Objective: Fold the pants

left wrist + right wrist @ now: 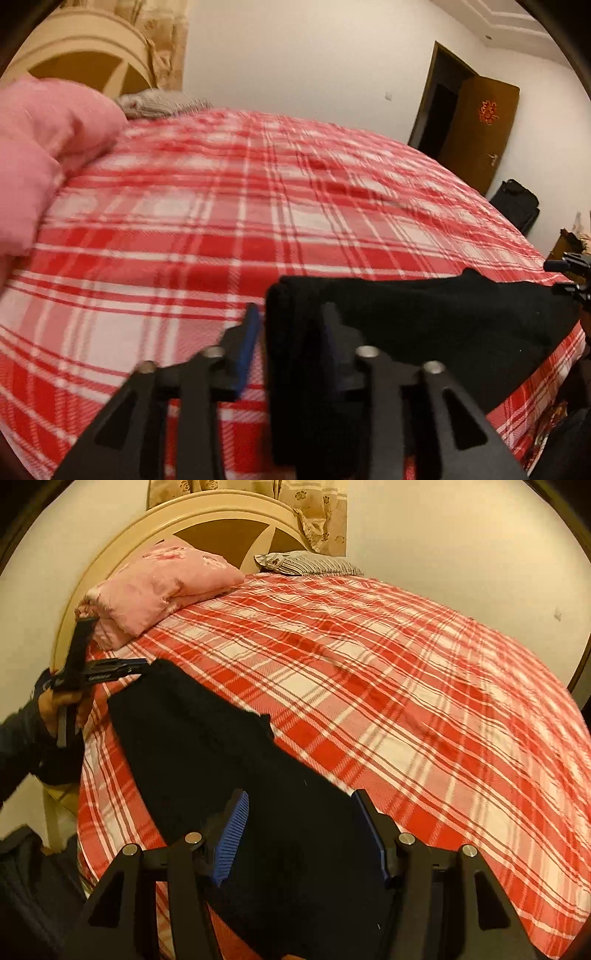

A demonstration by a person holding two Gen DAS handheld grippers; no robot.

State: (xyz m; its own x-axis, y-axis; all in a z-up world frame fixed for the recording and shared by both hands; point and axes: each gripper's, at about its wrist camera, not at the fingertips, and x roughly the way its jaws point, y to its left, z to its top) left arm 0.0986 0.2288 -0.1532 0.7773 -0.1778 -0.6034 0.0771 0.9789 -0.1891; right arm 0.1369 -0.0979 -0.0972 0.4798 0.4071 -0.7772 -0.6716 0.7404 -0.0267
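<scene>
Black pants (424, 325) lie folded into a long band near the front edge of the bed. My left gripper (288, 325) straddles their thick folded end. Its blue left pad (245, 343) stands a little off the cloth, so the jaws are open. In the right wrist view the pants (207, 746) stretch from my right gripper (303, 812) toward the left gripper (136, 664), held by a hand (55, 705). The right gripper hovers over the near end, open, its ribbed pad (232, 834) bare.
The bed has a red and white plaid sheet (406, 701). A pink folded quilt (159, 587) and a grey striped pillow (310, 565) lie by the cream headboard (207, 513). A brown door (476, 129) and a black bag (517, 203) stand beyond the bed.
</scene>
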